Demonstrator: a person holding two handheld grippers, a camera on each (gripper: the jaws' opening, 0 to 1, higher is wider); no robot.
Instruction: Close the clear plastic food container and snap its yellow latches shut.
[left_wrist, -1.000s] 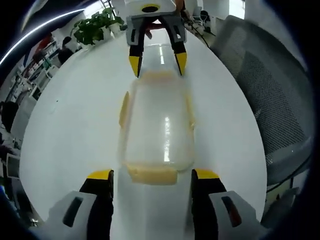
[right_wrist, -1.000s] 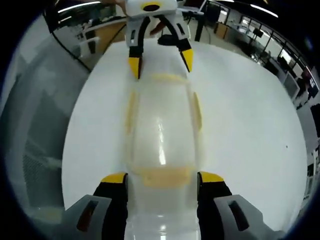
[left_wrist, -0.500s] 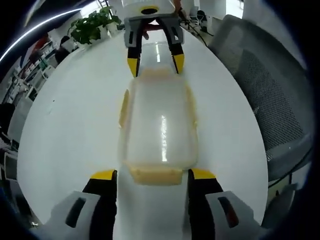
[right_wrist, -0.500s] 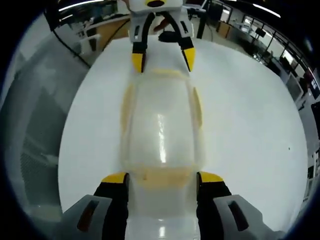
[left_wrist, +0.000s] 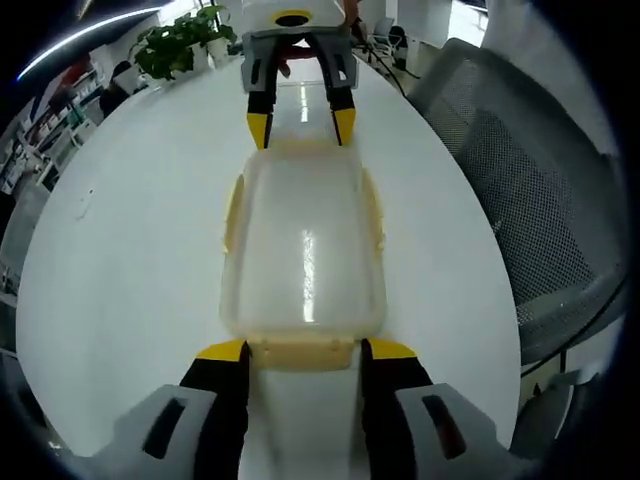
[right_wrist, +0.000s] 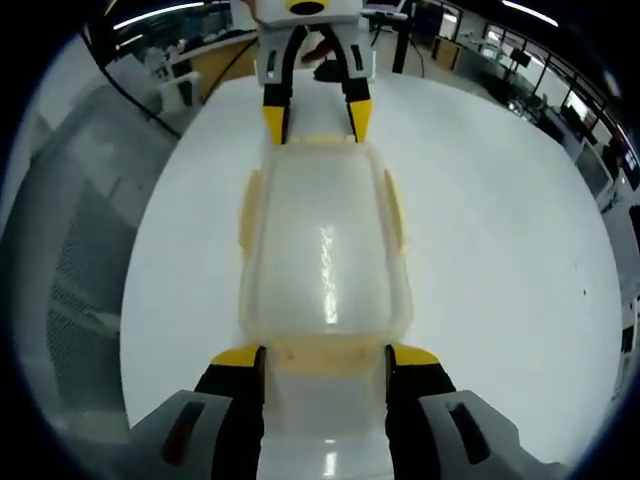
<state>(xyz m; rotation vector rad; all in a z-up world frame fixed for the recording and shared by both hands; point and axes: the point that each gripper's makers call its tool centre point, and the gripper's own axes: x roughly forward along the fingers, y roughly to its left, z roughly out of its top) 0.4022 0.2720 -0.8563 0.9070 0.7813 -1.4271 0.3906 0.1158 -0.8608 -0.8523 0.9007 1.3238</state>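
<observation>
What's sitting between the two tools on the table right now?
The clear plastic food container, lid on. In the left gripper view it spans from the left tool to the right tool, each straddling a yellow end latch.

My right gripper (right_wrist: 325, 352) spreads its fingers (right_wrist: 240, 357) around the near yellow latch (right_wrist: 325, 352) of the clear container (right_wrist: 323, 250) on the white desk (right_wrist: 500, 240); my left gripper (right_wrist: 311, 118) flanks the far end.
</observation>
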